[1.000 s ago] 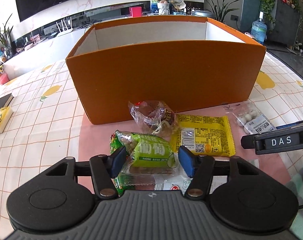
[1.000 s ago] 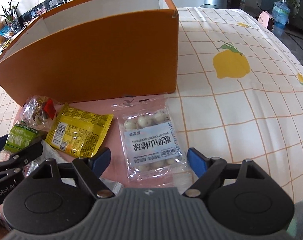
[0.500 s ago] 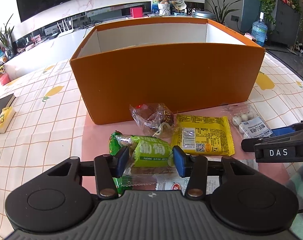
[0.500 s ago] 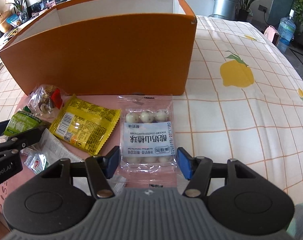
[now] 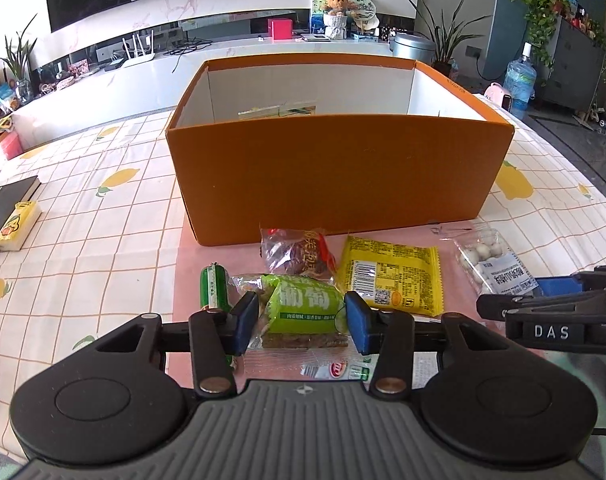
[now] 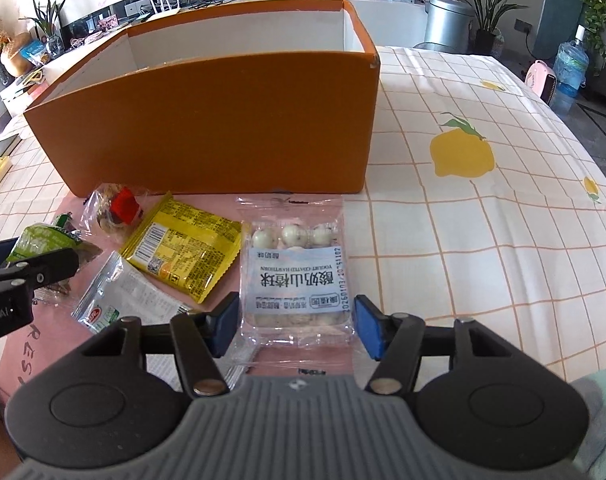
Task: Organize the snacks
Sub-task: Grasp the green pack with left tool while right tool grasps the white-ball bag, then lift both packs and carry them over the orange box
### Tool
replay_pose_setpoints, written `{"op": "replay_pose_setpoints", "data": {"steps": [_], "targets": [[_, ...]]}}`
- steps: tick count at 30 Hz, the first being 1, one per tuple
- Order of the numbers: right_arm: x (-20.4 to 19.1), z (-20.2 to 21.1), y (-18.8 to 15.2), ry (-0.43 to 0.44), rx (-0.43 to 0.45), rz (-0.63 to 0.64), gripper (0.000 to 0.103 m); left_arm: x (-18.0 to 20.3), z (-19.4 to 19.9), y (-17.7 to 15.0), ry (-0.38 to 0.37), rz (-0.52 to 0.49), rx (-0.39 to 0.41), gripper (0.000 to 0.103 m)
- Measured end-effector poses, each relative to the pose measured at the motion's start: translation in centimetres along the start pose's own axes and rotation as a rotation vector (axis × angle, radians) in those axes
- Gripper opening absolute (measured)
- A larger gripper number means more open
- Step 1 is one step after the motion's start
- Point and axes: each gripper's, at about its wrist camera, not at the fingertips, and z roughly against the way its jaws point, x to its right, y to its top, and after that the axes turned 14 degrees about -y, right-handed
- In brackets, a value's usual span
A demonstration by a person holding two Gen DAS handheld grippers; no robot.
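Note:
An orange box stands open on the table, with some packets inside at the back. In front of it lie several snacks. My left gripper is shut on a green cake packet and holds it above the pink mat. My right gripper has its blue pads on both sides of a clear packet of white yogurt balls; the pads sit at the packet's edges without squeezing it. A yellow packet and a clear wrapped bun lie between them.
A green tube and a white sachet lie on the pink mat. A book with a yellow box on it sits at the left table edge. The lemon-print tablecloth runs right of the box.
My left gripper closed on the green packet and lifted it a little. My right gripper's pads closed in around the yogurt ball packet. Both views rose, showing more of the box interior.

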Motion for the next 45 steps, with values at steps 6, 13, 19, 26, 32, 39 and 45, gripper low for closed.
{"op": "replay_pose_setpoints", "data": {"steps": [6, 13, 19, 26, 32, 39, 45], "targets": [[0.3, 1.3, -1.0, 0.017, -0.002, 0.015, 0.059, 0.3, 1.2, 0.2, -0.018, 0.022, -0.010, 0.053], [0.4, 3.9, -1.4, 0.038, 0.049, 0.017, 0.058, 1.3, 2.7, 0.5, -0.039, 0.029, 0.011, 0.053], [1.5, 6.0, -1.0, 0.062, 0.088, -0.023, 0.059, 2.1, 4.2, 1.2, -0.045, 0.014, 0.048, 0.053], [2.4, 8.8, 0.7, 0.096, 0.150, -0.042, 0.059, 3.1, 5.6, 3.0, -0.043, -0.020, 0.088, 0.053], [2.5, 10.6, 2.9, 0.107, 0.214, -0.027, 0.059, 3.4, 6.2, 5.3, -0.041, -0.039, 0.127, 0.053], [2.6, 11.3, 6.1, 0.120, 0.258, -0.007, 0.059, 3.6, 6.3, 8.2, -0.039, -0.064, 0.173, 0.053], [2.1, 11.0, 9.2, 0.118, 0.280, 0.015, 0.059, 3.6, 5.6, 10.2, -0.049, -0.089, 0.186, 0.053]]}}
